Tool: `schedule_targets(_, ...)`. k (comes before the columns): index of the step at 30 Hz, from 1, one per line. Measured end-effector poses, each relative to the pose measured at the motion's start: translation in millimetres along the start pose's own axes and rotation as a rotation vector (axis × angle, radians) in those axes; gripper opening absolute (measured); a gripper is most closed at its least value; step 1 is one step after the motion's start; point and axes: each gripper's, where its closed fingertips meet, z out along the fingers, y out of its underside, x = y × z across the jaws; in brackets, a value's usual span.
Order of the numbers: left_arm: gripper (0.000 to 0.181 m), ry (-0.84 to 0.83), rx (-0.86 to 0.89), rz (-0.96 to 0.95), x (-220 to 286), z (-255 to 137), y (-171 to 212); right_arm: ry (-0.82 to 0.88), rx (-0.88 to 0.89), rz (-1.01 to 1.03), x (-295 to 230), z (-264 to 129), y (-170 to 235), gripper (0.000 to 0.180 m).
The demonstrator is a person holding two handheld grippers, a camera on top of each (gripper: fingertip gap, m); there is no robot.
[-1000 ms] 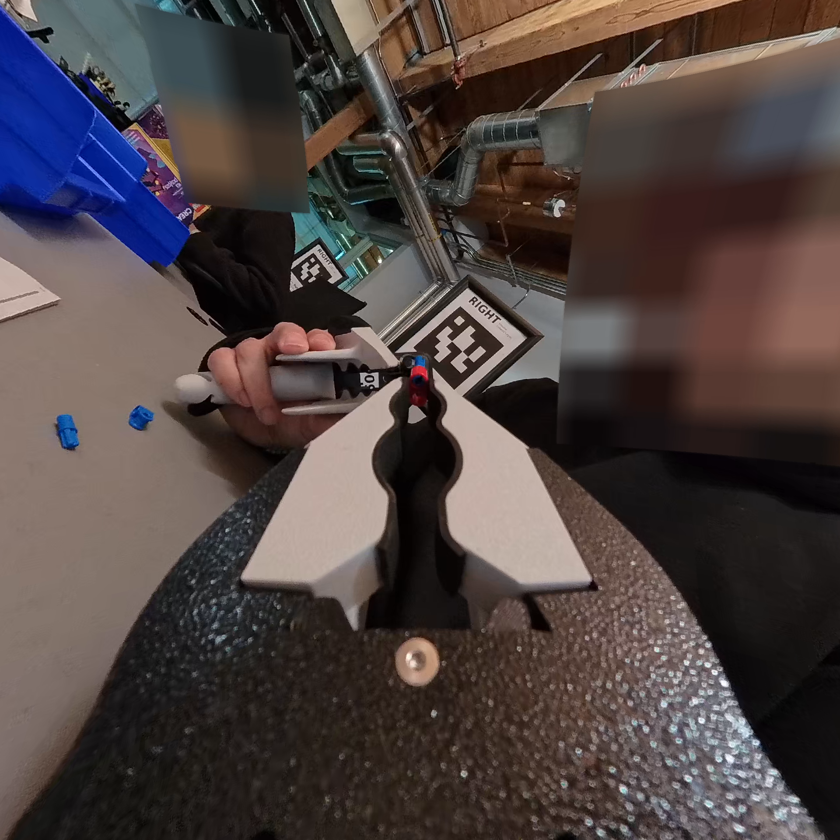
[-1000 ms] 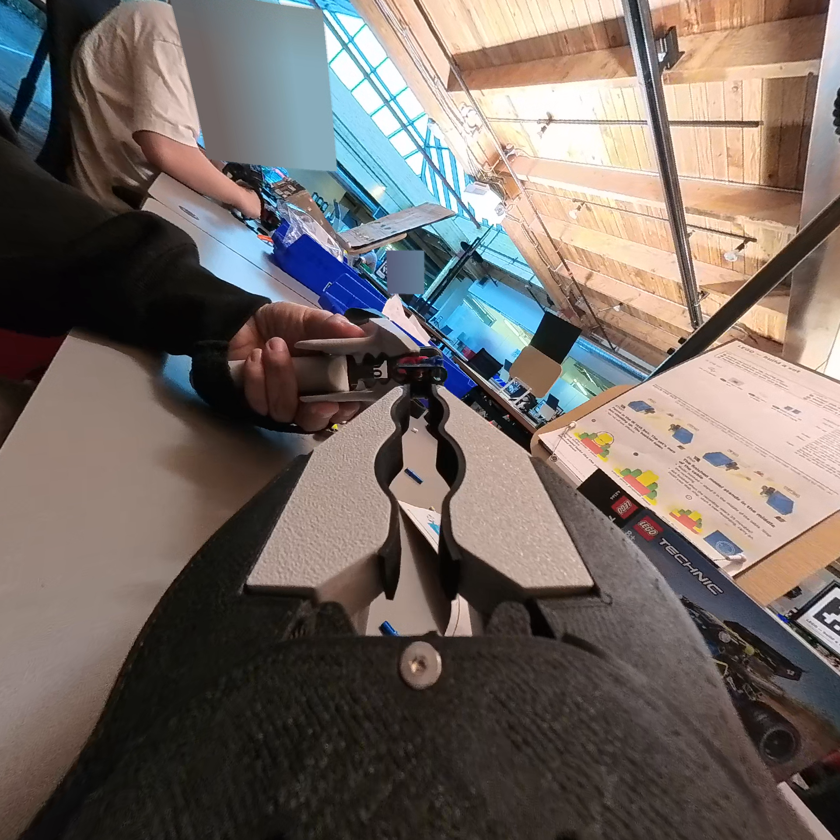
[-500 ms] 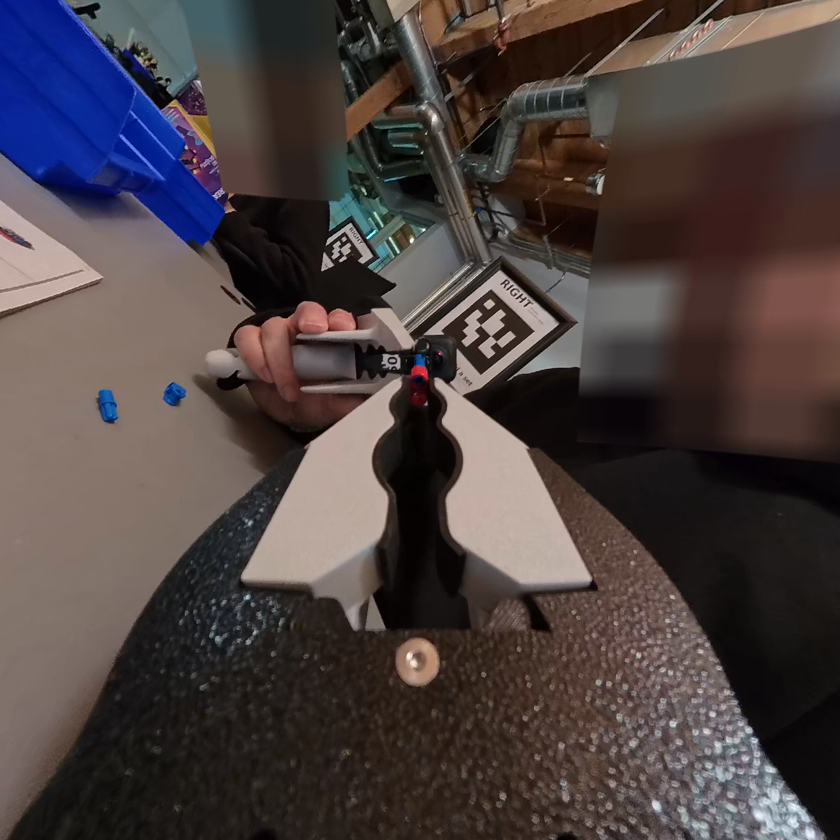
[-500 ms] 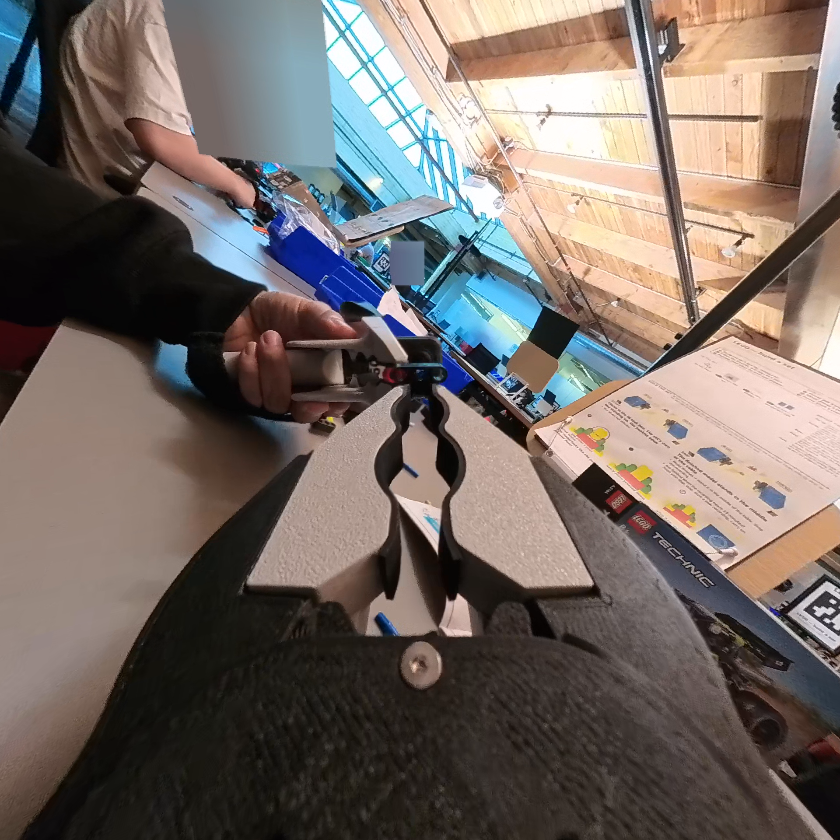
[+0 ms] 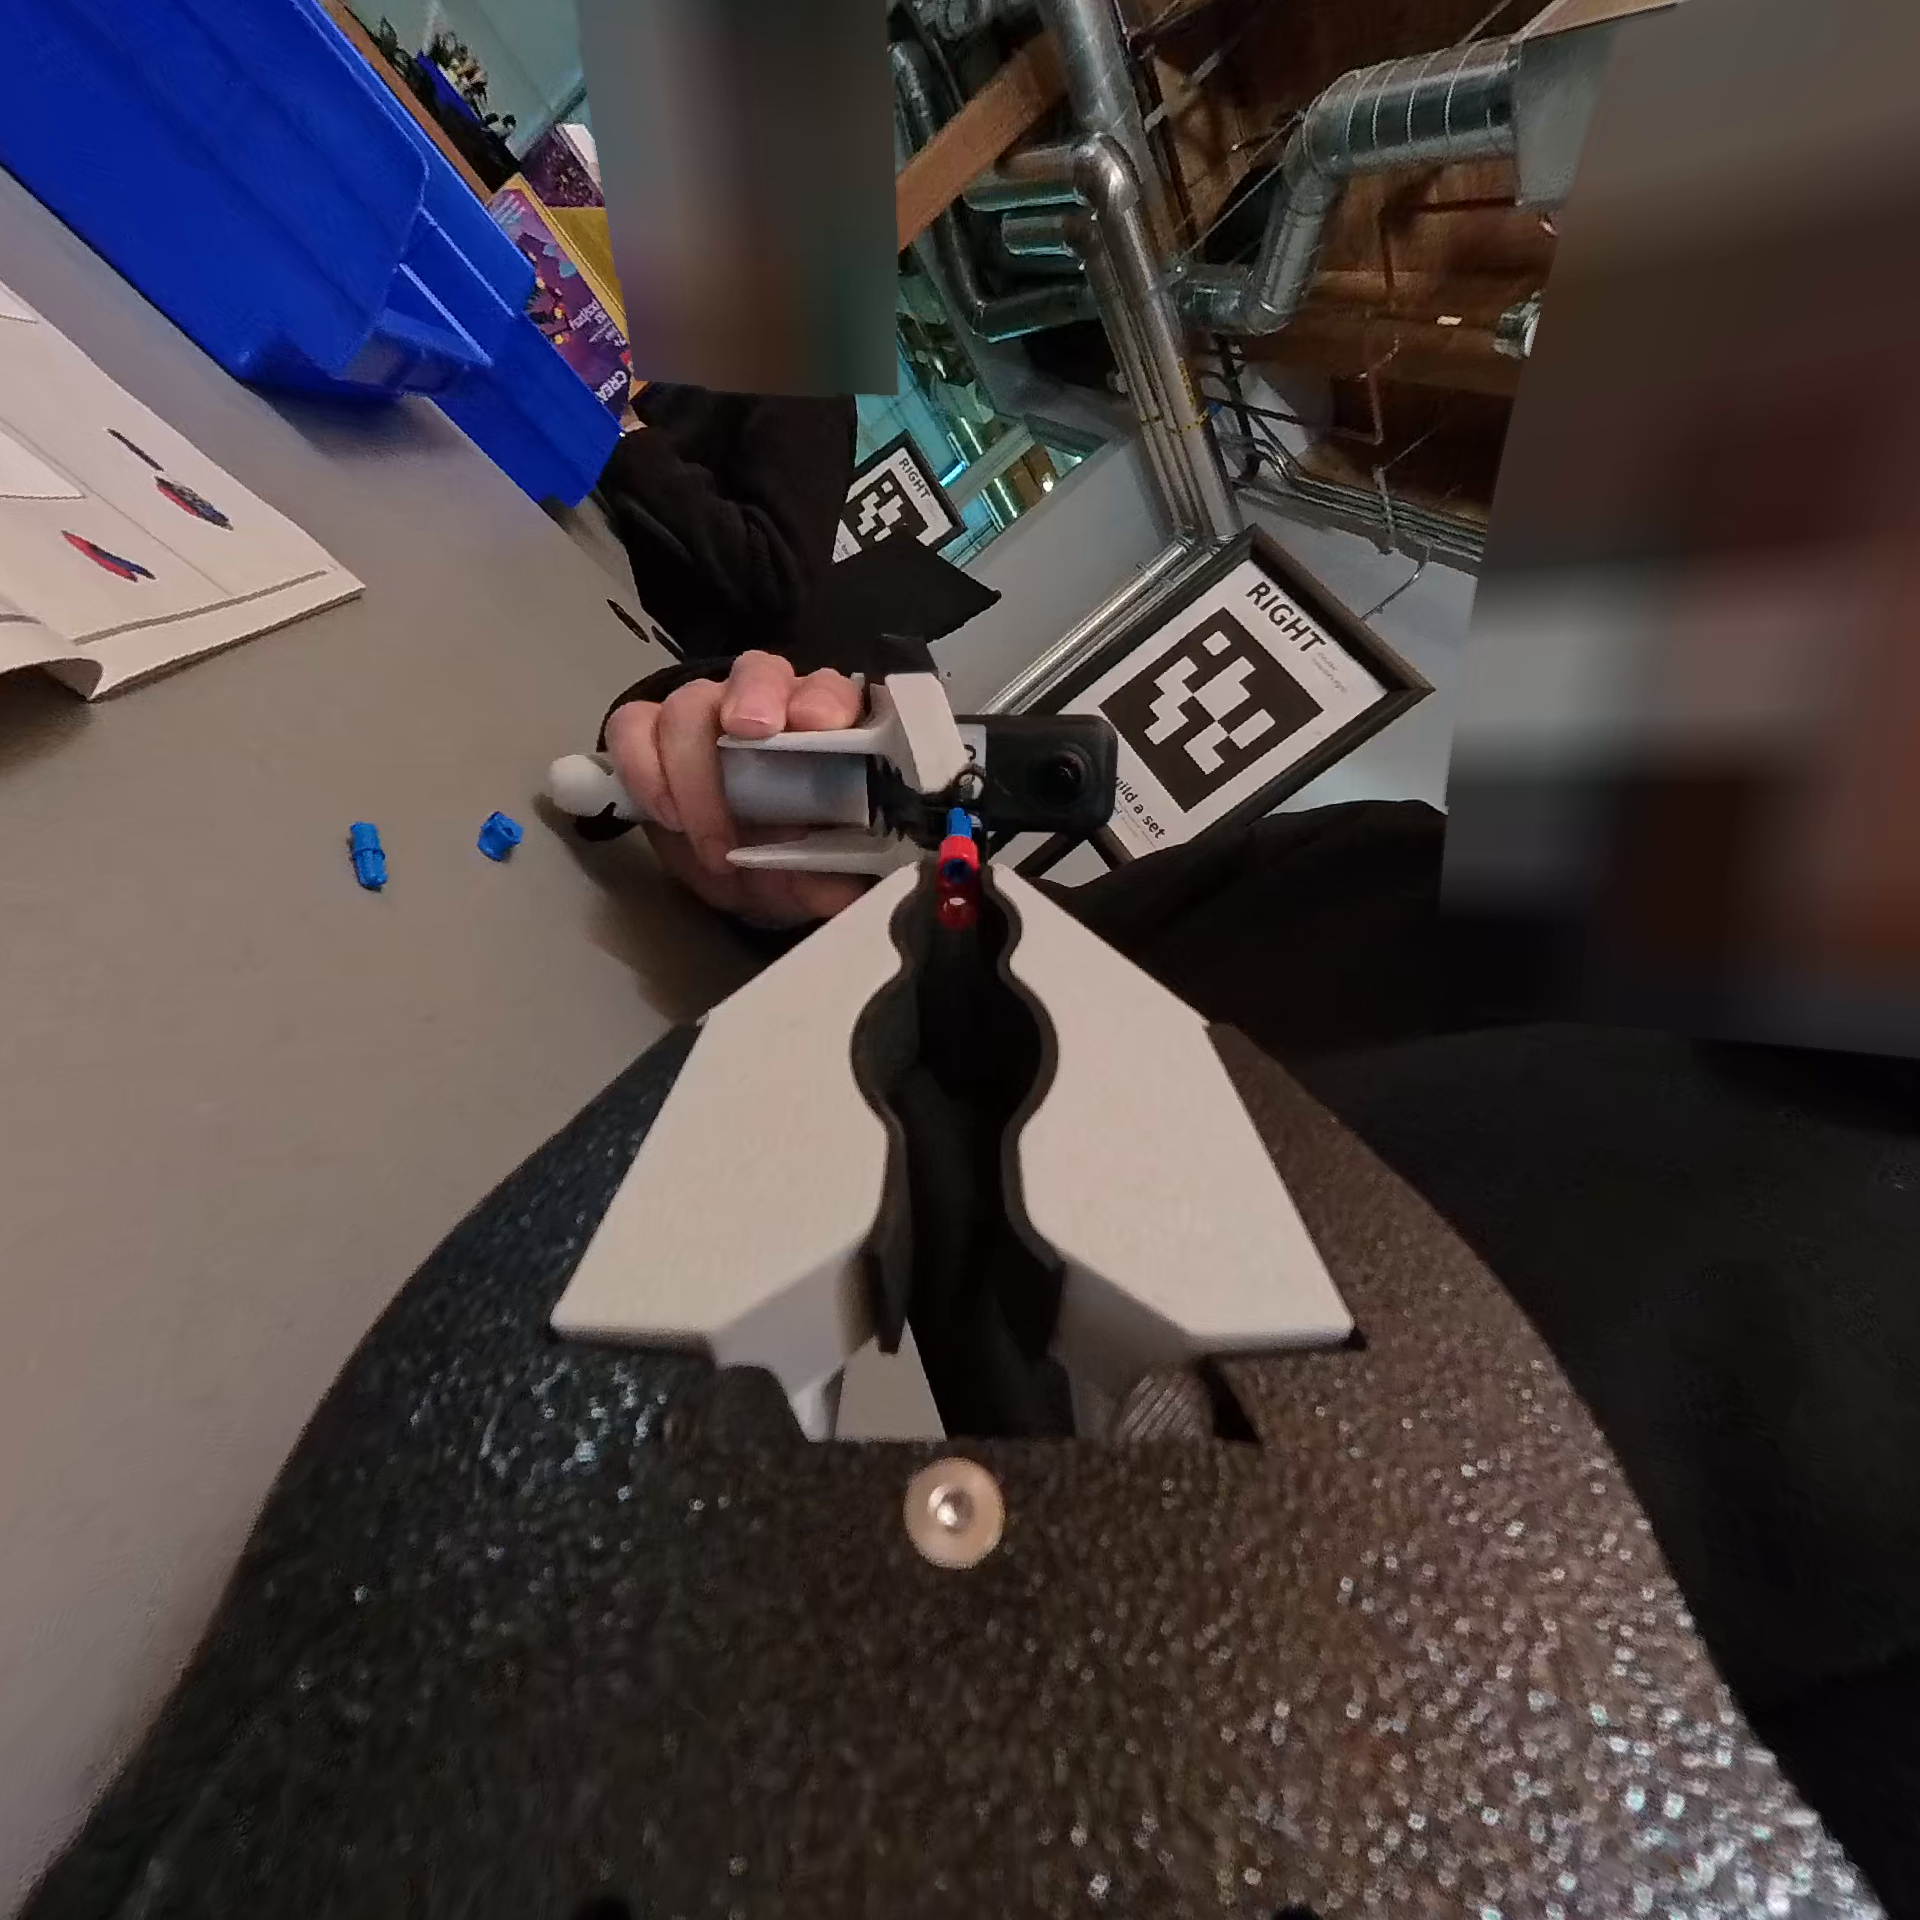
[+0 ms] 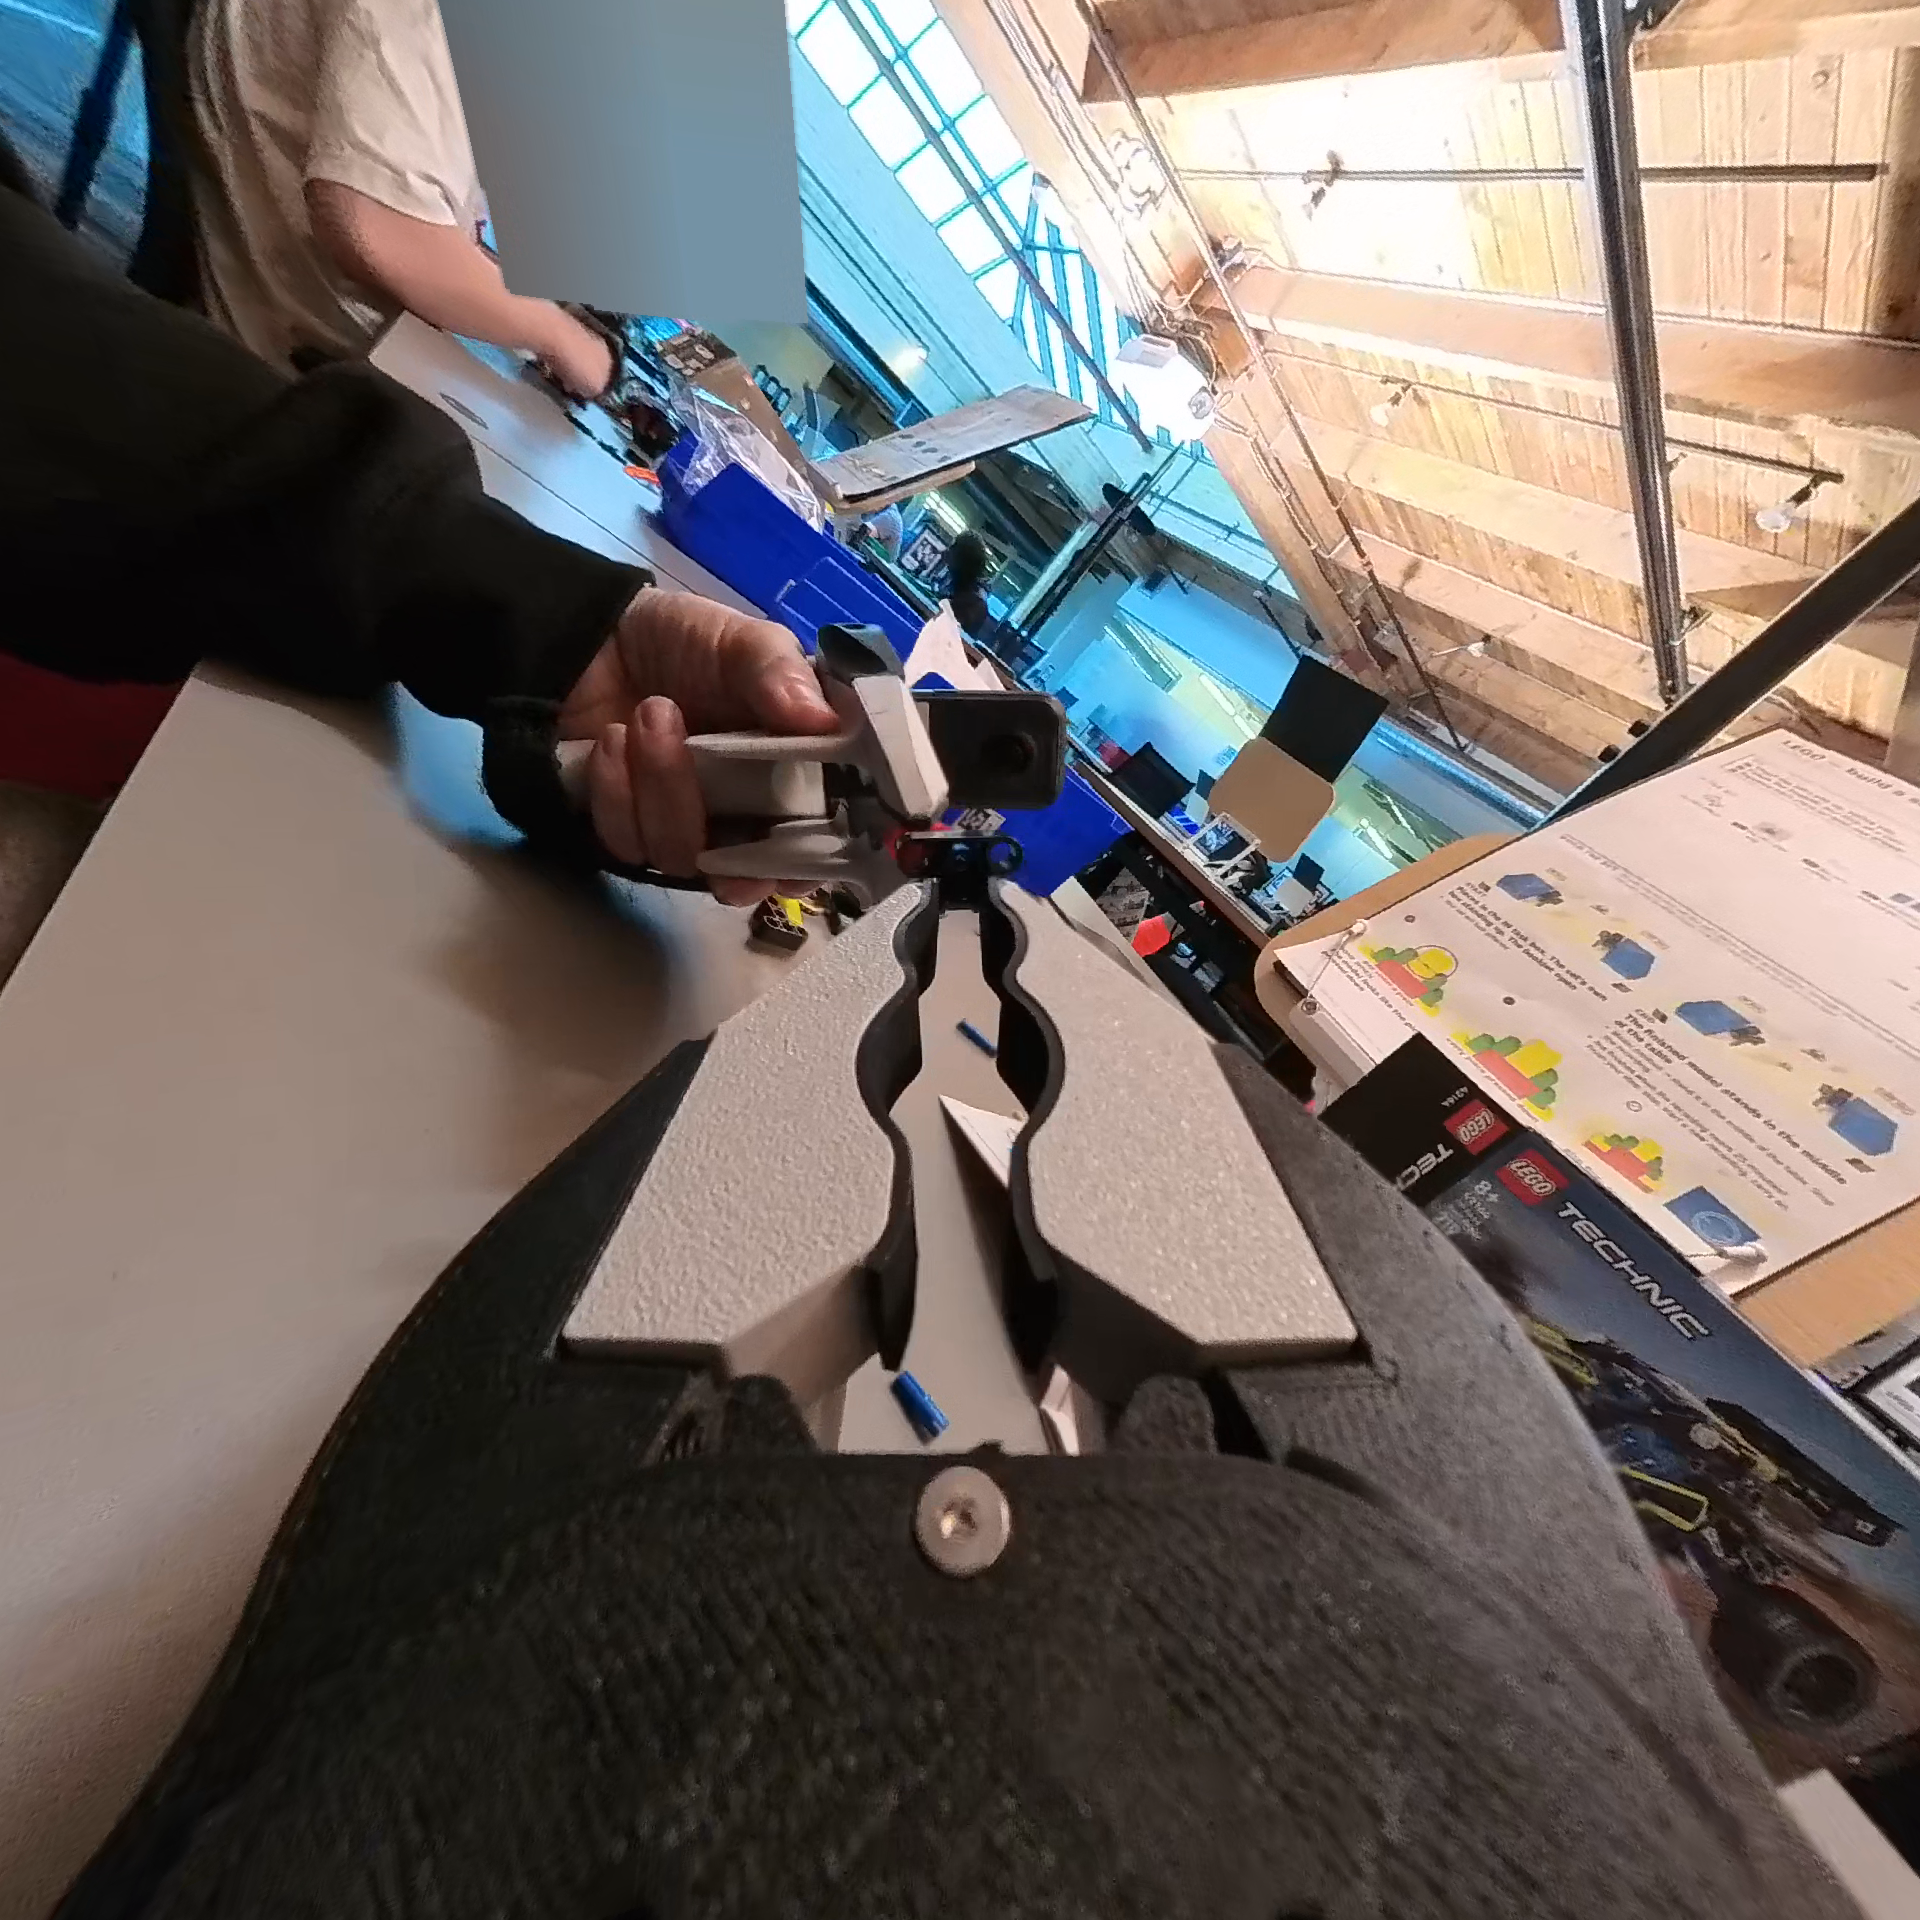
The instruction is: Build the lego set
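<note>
In the left wrist view my left gripper (image 5: 956,894) is shut on a small red piece (image 5: 954,883) with a blue pin (image 5: 958,824) sticking out of its far end. The right gripper (image 5: 920,805), held in a hand, meets it tip to tip. In the right wrist view my right gripper (image 6: 961,902) is shut on a short black beam with holes (image 6: 966,854), held level. The left gripper (image 6: 883,831) comes in from the left, and its red piece (image 6: 910,847) touches the beam's left end. Both grippers are held above the grey table (image 5: 208,1039).
Two loose blue pins (image 5: 366,854) (image 5: 499,834) lie on the table to the left. An open booklet (image 5: 156,540) and blue bins (image 5: 260,187) lie beyond. On the right stand the set's box (image 6: 1662,1351) and a clipboard sheet (image 6: 1662,987). More blue pins (image 6: 977,1036) (image 6: 920,1403) lie under my right gripper. Only a small space, under 4 cm, lies between the two pairs of fingers.
Both grippers have stayed shut and tip to tip. The views have shifted, so each opposite gripper now looks closer and shows its camera. The black beam now lies level.
</note>
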Motion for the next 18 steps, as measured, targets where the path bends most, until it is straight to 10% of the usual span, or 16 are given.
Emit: schedule_targets(18, 0.005, -0.147, -0.076, 0.074, 4.2, 1.5, 1.3, -0.024, 0.033, 0.033, -0.7, -2.0, -3.8, 0.006)
